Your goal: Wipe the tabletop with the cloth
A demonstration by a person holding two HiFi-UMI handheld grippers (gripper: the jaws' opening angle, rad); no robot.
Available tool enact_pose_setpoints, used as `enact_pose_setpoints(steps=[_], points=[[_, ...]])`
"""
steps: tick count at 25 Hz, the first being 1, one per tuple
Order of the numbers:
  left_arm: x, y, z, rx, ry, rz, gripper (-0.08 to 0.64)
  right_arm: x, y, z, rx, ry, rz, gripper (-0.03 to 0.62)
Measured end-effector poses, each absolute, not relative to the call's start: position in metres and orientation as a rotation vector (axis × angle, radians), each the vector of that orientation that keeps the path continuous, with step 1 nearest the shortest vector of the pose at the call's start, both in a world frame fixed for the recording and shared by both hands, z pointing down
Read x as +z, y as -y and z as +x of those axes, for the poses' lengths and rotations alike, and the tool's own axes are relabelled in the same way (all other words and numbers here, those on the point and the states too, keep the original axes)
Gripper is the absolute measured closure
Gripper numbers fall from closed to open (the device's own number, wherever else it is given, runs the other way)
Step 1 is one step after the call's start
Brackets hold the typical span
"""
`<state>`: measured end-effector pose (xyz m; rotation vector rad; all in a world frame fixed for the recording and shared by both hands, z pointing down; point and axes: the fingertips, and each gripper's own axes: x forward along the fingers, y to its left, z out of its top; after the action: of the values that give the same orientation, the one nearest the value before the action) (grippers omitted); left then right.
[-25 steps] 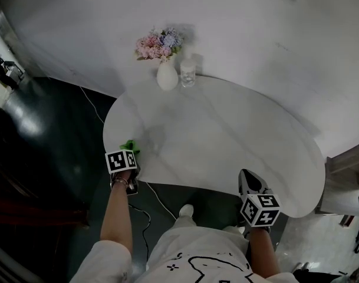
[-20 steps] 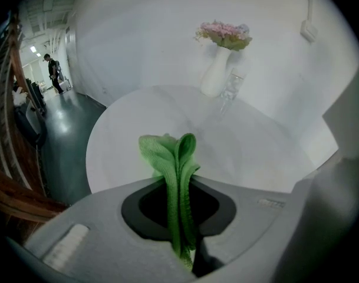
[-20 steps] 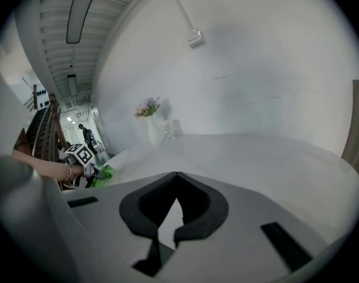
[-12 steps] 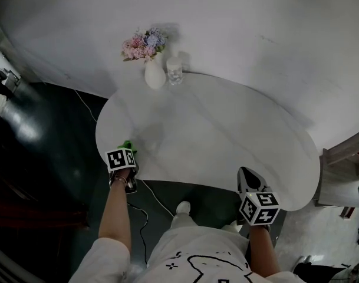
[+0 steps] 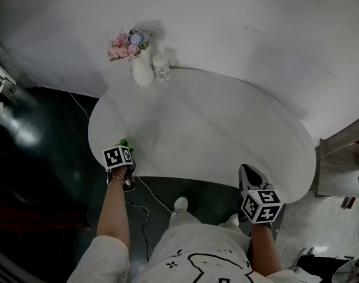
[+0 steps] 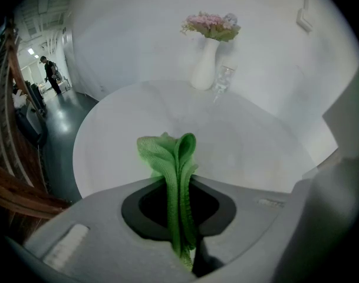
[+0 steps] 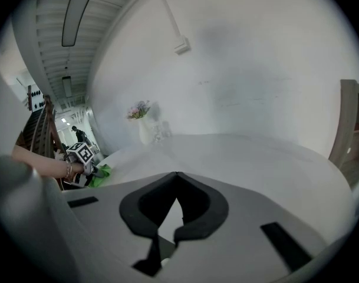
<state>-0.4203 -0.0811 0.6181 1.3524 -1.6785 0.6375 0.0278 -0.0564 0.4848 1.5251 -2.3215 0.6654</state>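
A green cloth [image 6: 167,153] is bunched and pinched upright between the jaws of my left gripper [image 6: 179,181]. In the head view the left gripper [image 5: 125,148] sits at the near left edge of the white tabletop [image 5: 214,128], and the cloth [image 5: 127,144] pokes out past its marker cube onto the table. My right gripper [image 5: 246,171] hovers at the near right edge, by the person's body. Its jaws meet with nothing between them in the right gripper view [image 7: 176,174]. That view also shows the cloth [image 7: 100,175] far off to the left.
A white vase of pink and purple flowers [image 5: 141,71] and a clear glass [image 5: 161,69] stand at the table's far left edge, near the wall. A wooden cabinet [image 5: 344,158] stands to the right. A cable [image 5: 145,188] lies on the dark floor. A person [image 6: 49,73] stands far off.
The head view has drifted, so the table, vase and glass sit further left in the picture. Both grippers stay at the table's near edge, the left still shut on the cloth.
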Motion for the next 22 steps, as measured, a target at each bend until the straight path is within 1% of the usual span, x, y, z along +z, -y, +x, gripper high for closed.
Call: enact_pose_setpoints(steps=[14, 22], points=[[0.620, 0.078, -0.371, 0.663, 1.670, 1.353, 0.511, 0.493, 0.039, 0.071, 0.724, 2.310, 1.557, 0.597], [0.620, 0.077, -0.345, 0.651, 1.652, 1.356, 0.511, 0.492, 0.037, 0.080, 0.760, 2.340, 1.562, 0.597]])
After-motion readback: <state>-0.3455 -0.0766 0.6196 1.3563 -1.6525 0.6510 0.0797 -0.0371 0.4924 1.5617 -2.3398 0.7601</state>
